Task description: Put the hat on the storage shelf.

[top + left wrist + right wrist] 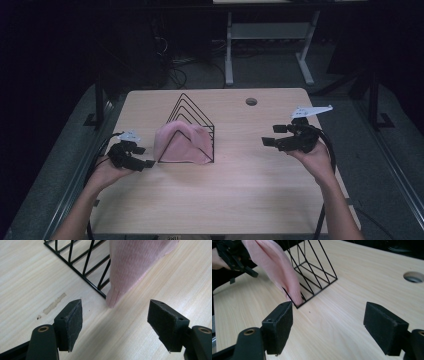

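A black wire rack (192,120) of triangular dividers stands on the wooden table (235,185). A pink cloth (181,142) hangs draped over its front triangles, both ends reaching the tabletop. My left gripper (145,157) sits just left of the cloth, open, nothing between its pads; its own view shows the cloth's corner (113,296) and the rack's base (82,275) a short way ahead. My right gripper (270,136) hovers well to the right of the rack, open and empty, pointing toward it. From there I see the cloth (279,270), the rack (314,272) and the left gripper (233,256) beyond.
A round cable hole (251,101) is in the table's far right part. A pale smear (53,303) marks the wood near the left gripper. Desk legs (229,47) and cables stand on the floor behind the table.
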`<state>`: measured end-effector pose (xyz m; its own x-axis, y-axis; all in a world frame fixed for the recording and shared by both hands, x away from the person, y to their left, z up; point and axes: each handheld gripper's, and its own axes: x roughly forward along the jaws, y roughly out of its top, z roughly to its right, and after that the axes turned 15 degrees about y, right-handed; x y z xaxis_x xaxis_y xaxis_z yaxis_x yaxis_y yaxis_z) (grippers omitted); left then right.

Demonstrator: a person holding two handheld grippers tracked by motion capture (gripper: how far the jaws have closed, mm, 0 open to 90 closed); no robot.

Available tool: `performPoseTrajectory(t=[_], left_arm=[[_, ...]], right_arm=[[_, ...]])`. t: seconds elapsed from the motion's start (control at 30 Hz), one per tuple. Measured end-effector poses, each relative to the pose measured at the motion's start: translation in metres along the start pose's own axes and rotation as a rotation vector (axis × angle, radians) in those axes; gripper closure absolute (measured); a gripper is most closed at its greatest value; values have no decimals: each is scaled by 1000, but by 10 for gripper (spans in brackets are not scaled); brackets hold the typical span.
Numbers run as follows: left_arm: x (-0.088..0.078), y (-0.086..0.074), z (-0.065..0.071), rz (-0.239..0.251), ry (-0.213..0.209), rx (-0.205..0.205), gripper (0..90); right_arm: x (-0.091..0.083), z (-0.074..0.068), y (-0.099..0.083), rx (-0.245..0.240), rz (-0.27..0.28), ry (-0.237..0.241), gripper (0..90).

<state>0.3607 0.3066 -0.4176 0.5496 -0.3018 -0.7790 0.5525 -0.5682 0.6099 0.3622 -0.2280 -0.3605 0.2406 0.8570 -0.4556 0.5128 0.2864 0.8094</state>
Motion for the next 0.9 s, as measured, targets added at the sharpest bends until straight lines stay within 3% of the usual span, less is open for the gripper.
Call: performPoseTrajectory(t=[0.57,0.9], left_arm=[[-4,-15,1,18,4,-28,275],[-5,-19,7,30,3,-17,268]], right_arm=[[-18,8,-58,93,-1,-34,230],[-34,-2,-93,130,24,-56,220]])
